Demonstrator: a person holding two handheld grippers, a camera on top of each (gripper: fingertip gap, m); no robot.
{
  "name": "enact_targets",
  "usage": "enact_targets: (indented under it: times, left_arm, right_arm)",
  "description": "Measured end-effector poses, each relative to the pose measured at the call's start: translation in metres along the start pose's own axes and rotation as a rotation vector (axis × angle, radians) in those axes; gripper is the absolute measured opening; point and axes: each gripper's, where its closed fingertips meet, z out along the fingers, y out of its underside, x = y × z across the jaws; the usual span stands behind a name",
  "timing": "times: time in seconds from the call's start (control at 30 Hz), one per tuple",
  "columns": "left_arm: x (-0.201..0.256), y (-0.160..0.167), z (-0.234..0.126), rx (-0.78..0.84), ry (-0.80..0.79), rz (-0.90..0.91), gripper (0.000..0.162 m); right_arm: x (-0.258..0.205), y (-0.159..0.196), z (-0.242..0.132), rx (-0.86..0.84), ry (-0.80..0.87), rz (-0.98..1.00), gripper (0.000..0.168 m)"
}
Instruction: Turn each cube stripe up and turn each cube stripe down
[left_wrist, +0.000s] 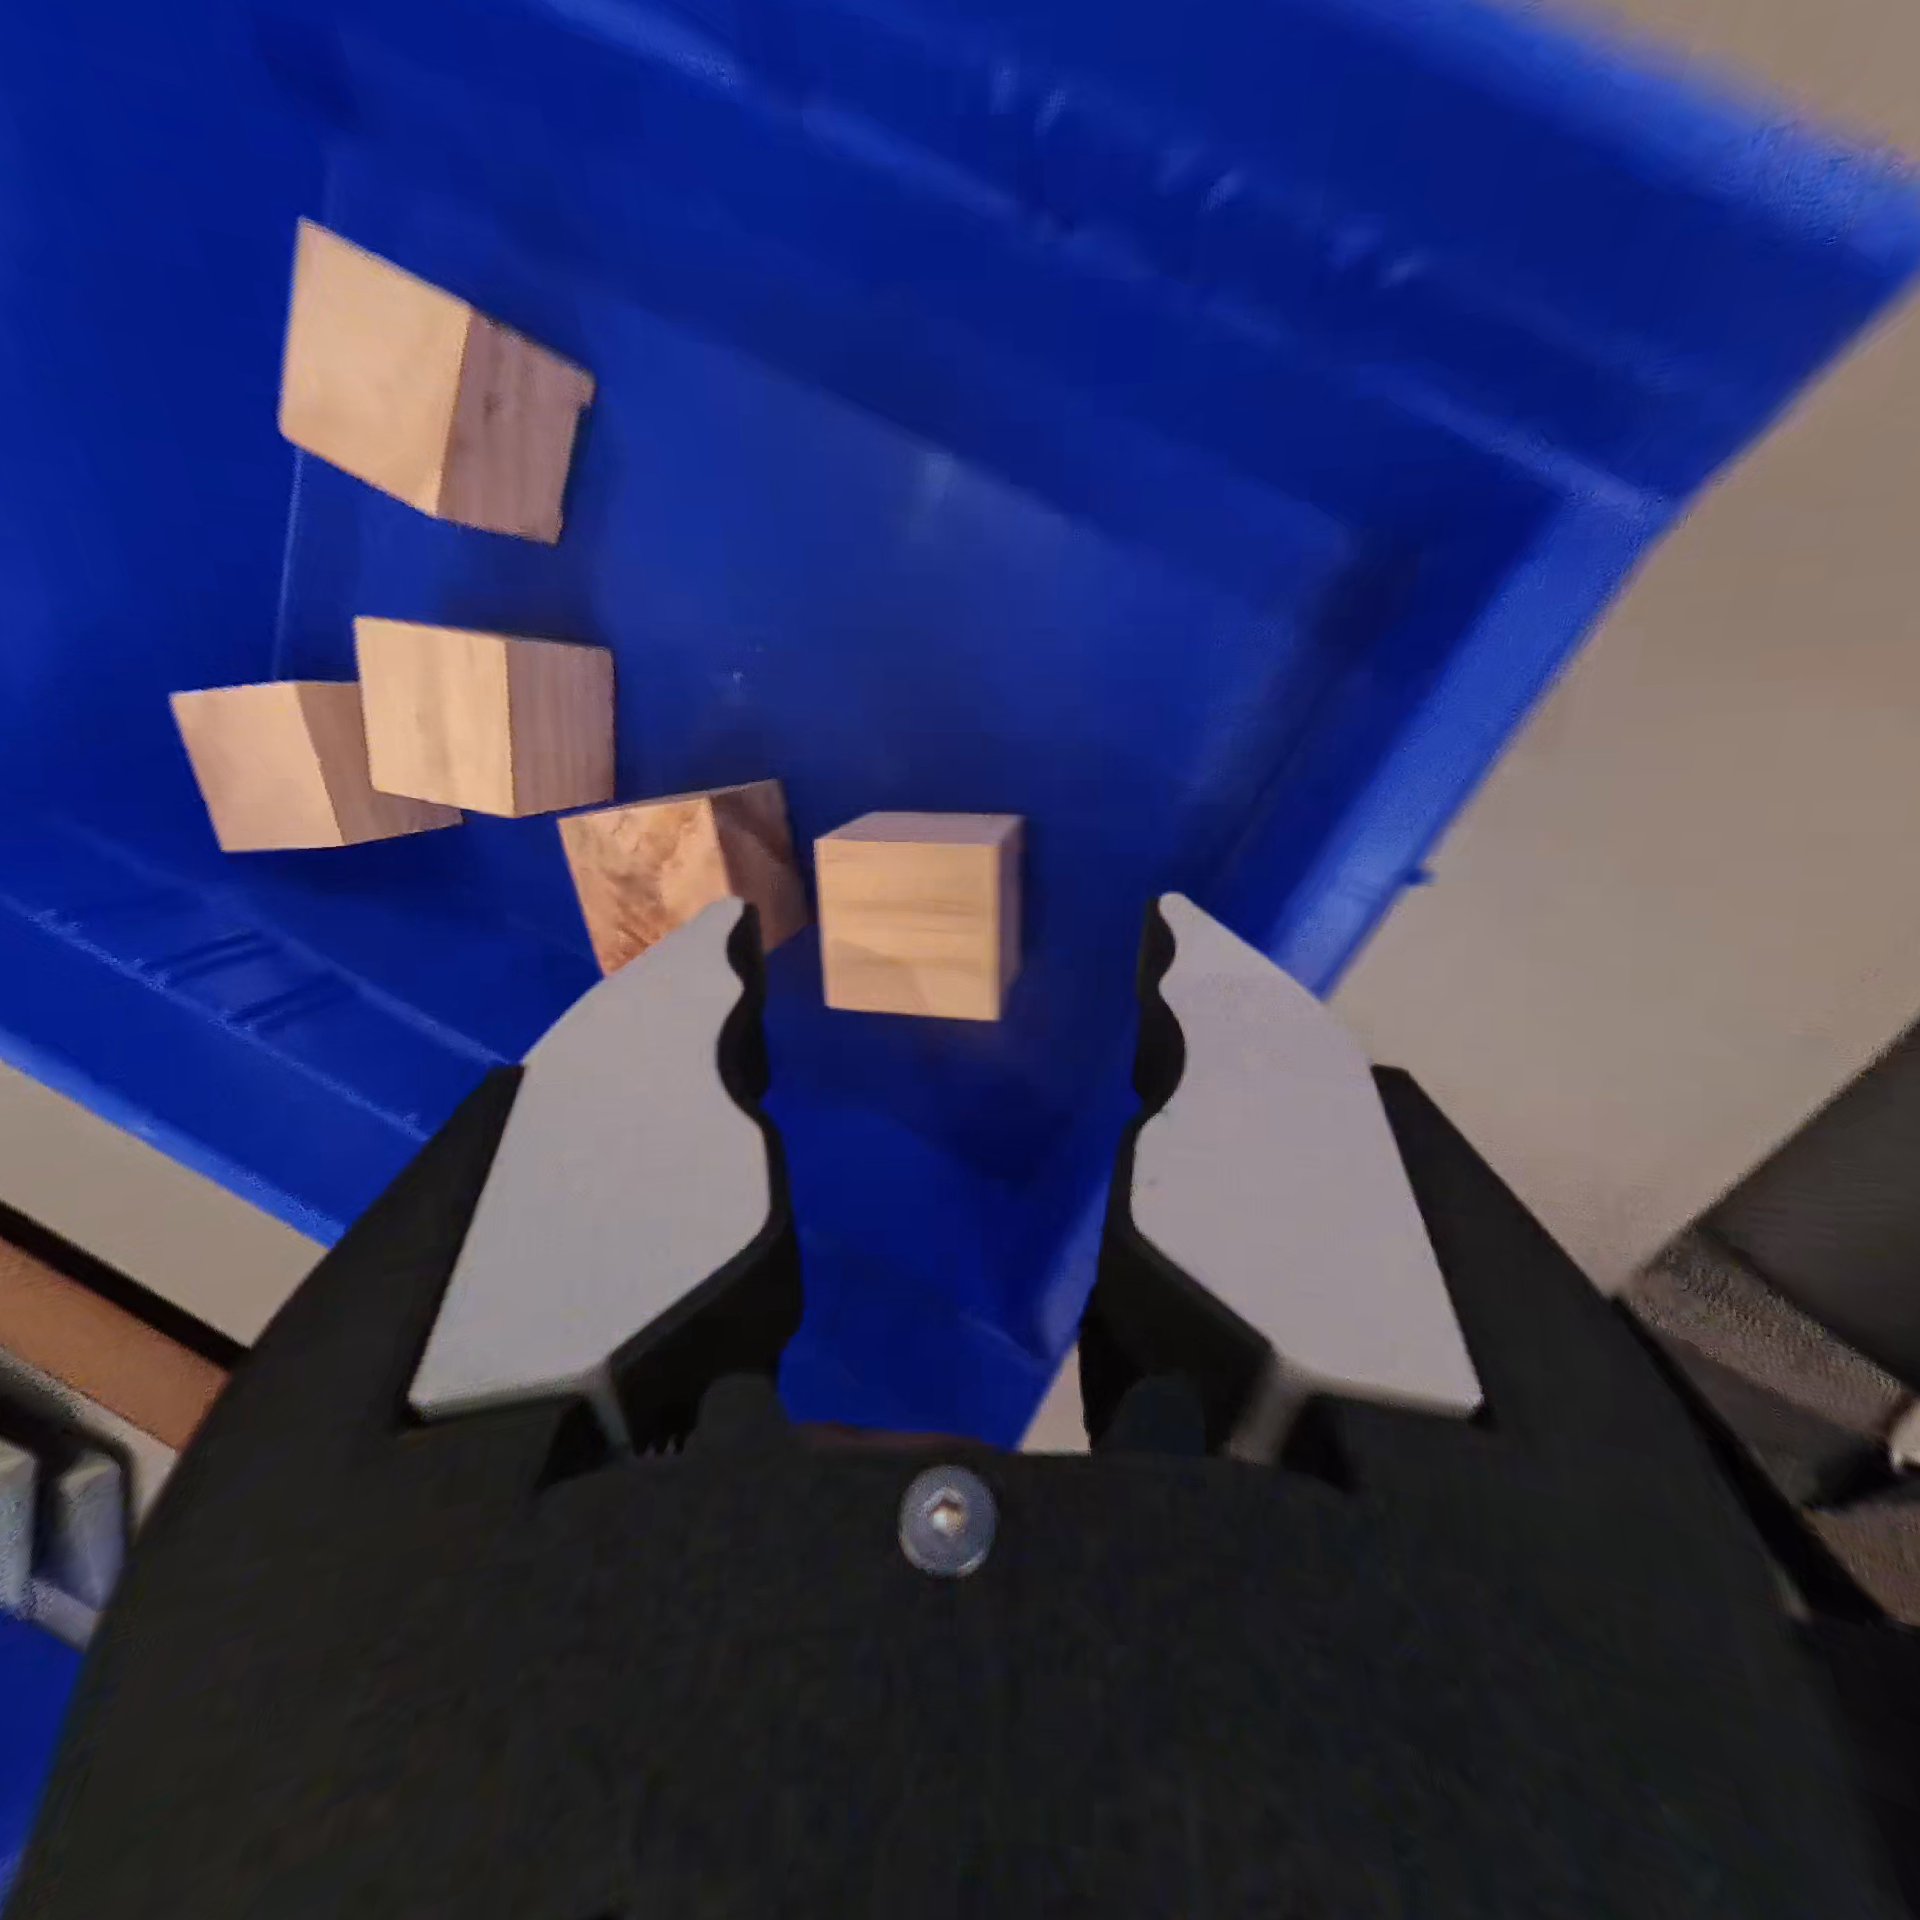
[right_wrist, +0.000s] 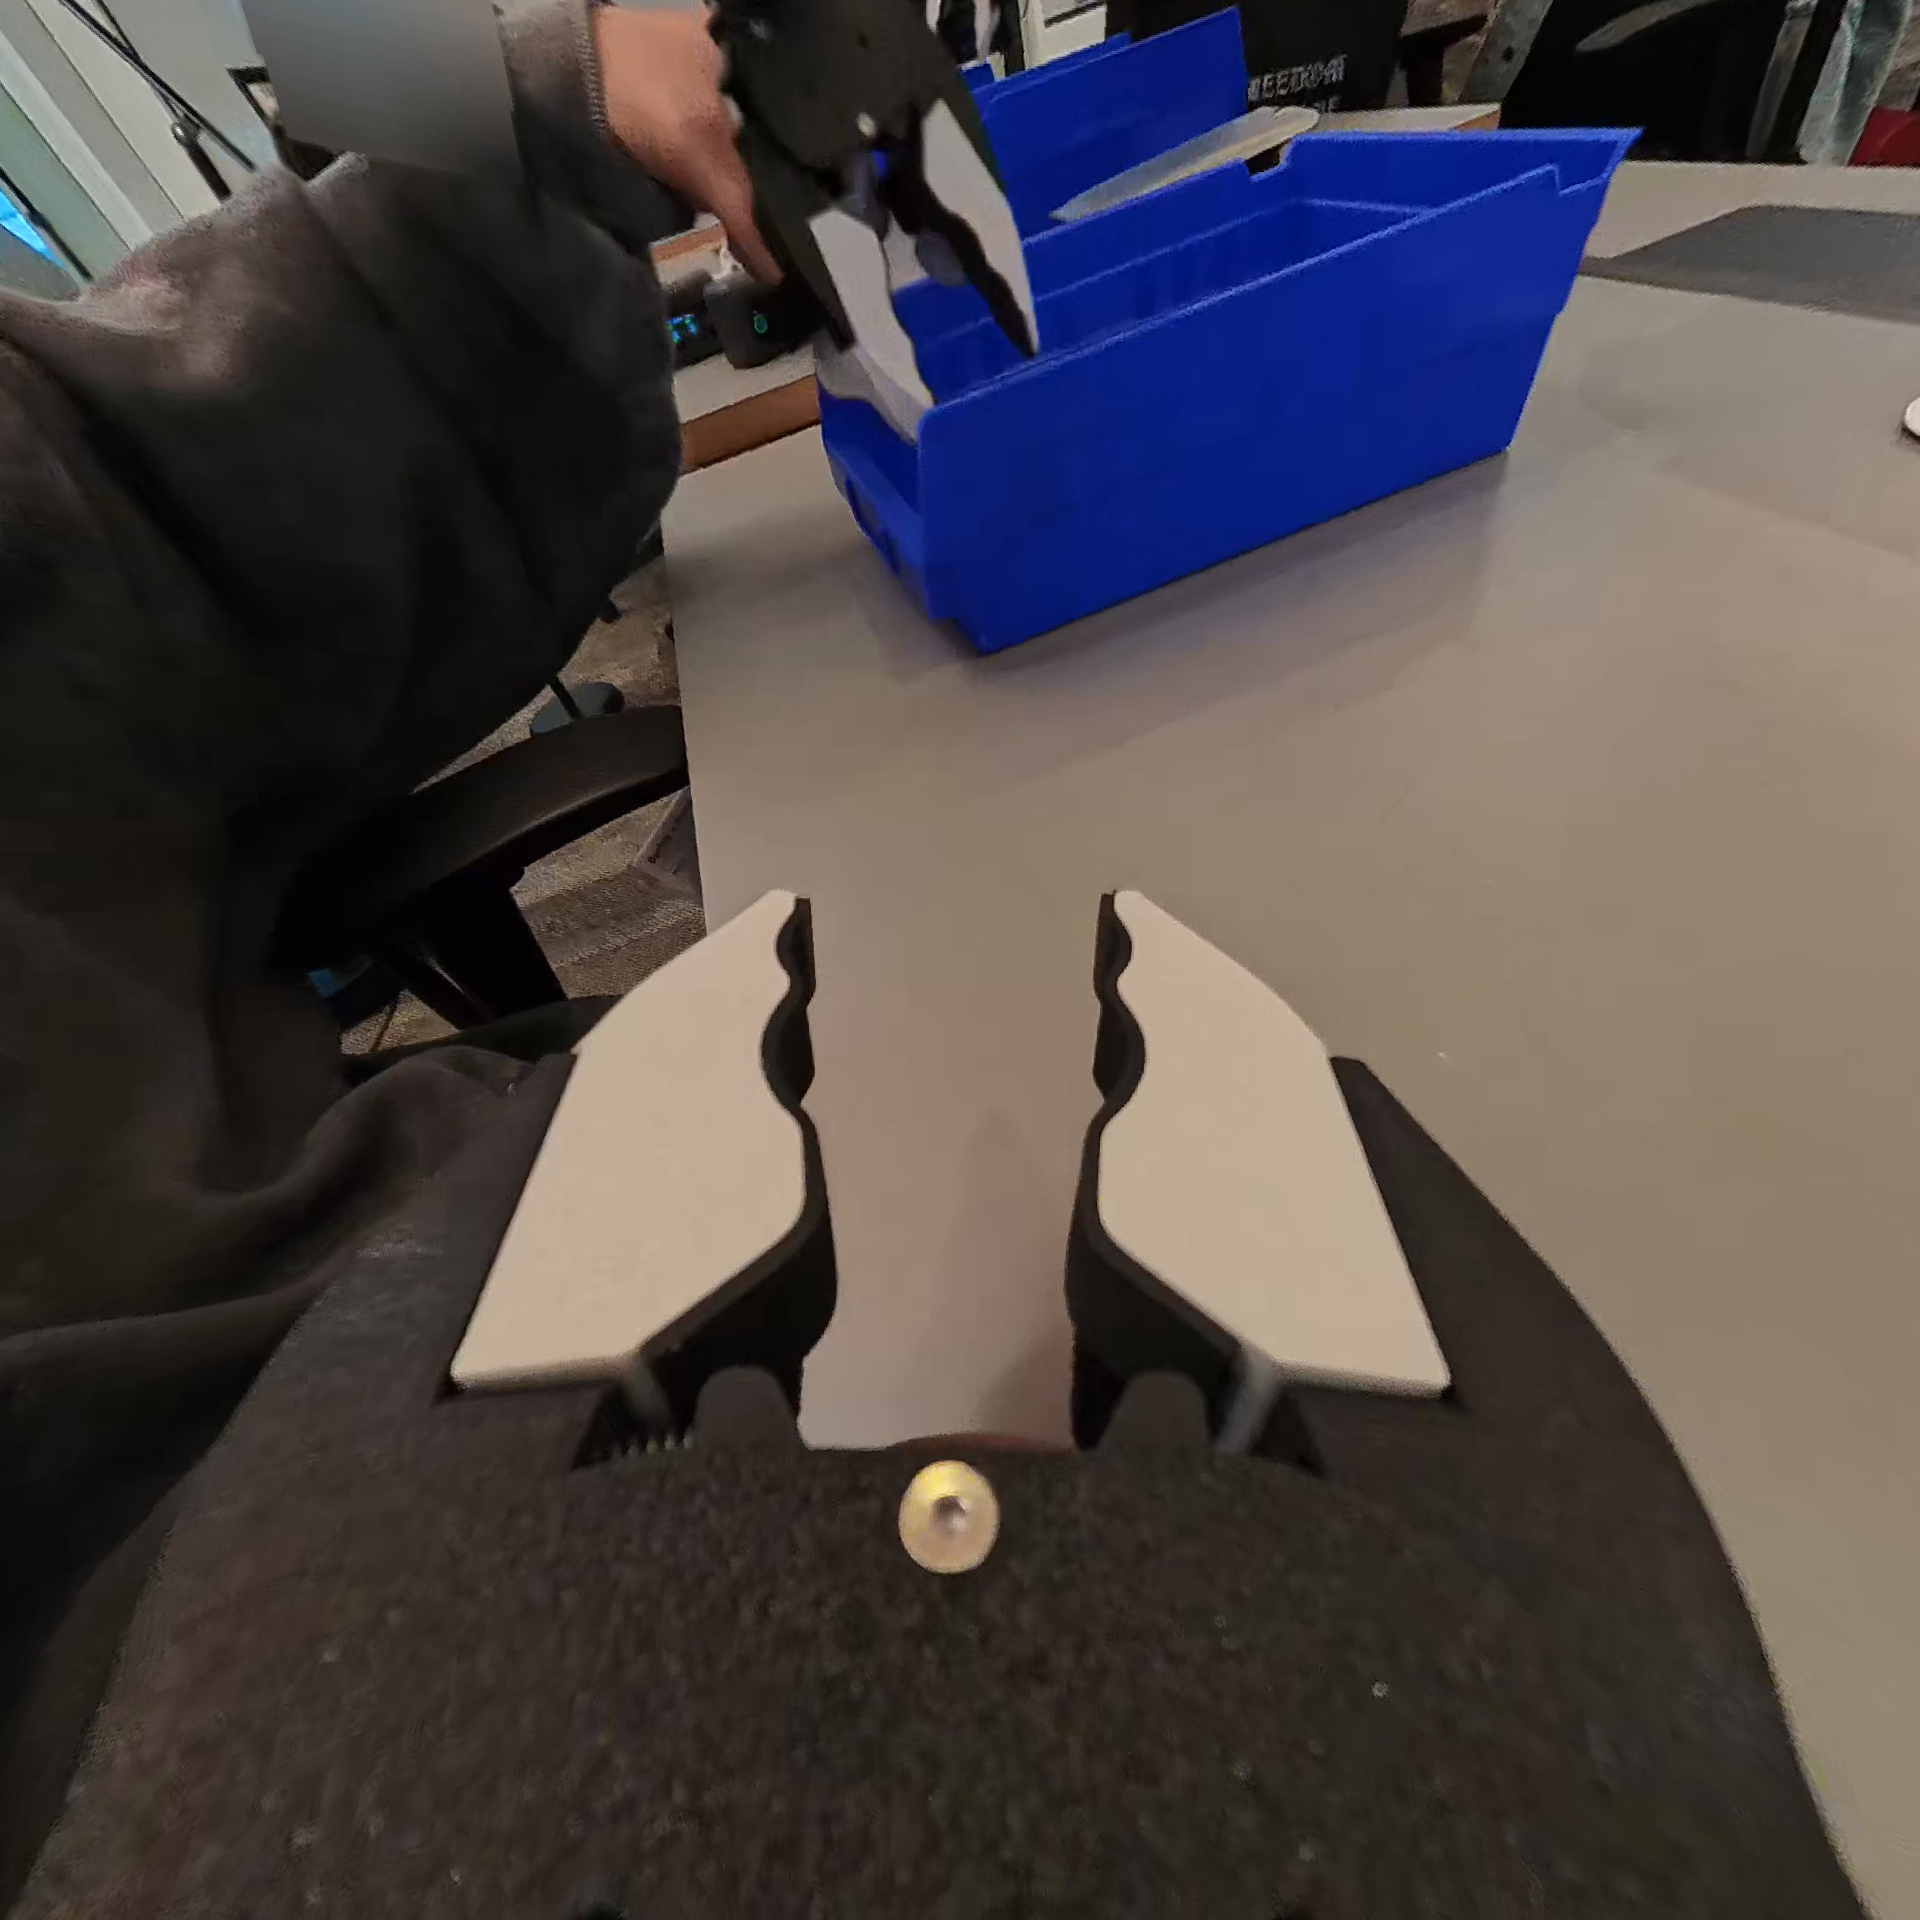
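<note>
Five wooden cubes lie on the floor of a blue bin (left_wrist: 1039, 416). In the left wrist view the nearest cube (left_wrist: 914, 909) sits at about 12 o'clock from the left claw (left_wrist: 948, 914), just beyond its fingertips and roughly in line with the gap, not touched by either finger. A grainy cube (left_wrist: 665, 873) lies at about 10 o'clock, partly hidden behind the left finger (left_wrist: 623, 1143). Farther out at 10 to 11 o'clock two cubes overlap in the view, one (left_wrist: 478, 717) in front of the other (left_wrist: 270, 764), and the fifth cube (left_wrist: 416, 384) lies alone at about 11 o'clock near the bin's far side. No stripe shows on any visible face, and the picture is blurred by motion. The left claw's jaws stand apart and hold nothing. In the right wrist view the right claw (right_wrist: 951, 914) hangs over a bare grey table (right_wrist: 1351, 831), jaws apart and empty, with the bin (right_wrist: 1195, 499) well off at 12 to 1 o'clock. There the left claw (right_wrist: 935, 353) dips into the bin's near end, and a dark sleeve (right_wrist: 260, 520) fills 9 to 11 o'clock.
</note>
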Motion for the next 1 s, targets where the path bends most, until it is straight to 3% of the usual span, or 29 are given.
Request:
enact_targets:
  times: [0.2, 0.27, 0.33, 0.53, 0.63, 0.8, 0.93, 1.0]
  left_arm:
    - [-0.004, 0.012, 0.035, -0.115, 0.136, -0.024, 0.067]
    - [0.001, 0.011, 0.041, -0.12, 0.163, -0.017, 0.058]
    - [-0.004, 0.015, 0.045, -0.159, 0.123, -0.004, 0.045]
    - [-0.008, 0.016, 0.036, -0.147, 0.1, -0.004, 0.044]
    - [-0.014, -0.008, 0.0, 0.024, 0.066, -0.047, 0.044]
    - [-0.007, -0.08, -0.073, 0.481, 0.062, -0.183, 0.044]
    - [0.022, -0.149, -0.107, 0.857, 0.237, -0.342, 0.044]
    - [0.045, -0.185, -0.118, 1.002, 0.377, -0.391, 0.044]
  right_arm:
    - [0.001, -0.004, -0.008, 0.031, -0.009, 0.027, 0.051]
    - [0.002, -0.003, -0.008, 0.033, -0.021, 0.04, 0.051]
    - [0.002, -0.001, -0.007, 0.028, -0.035, 0.06, 0.051]
    - [-0.001, -0.003, -0.008, 0.034, -0.061, 0.094, 0.05]
    - [0.001, -0.012, -0.017, 0.073, -0.05, 0.089, 0.049]
    - [0.027, -0.03, -0.035, 0.209, 0.028, 0.149, 0.052]
    - [0.067, -0.042, -0.045, 0.311, 0.123, 0.238, 0.063]
    - [0.073, -0.058, -0.045, 0.34, 0.068, 0.291, 0.068]
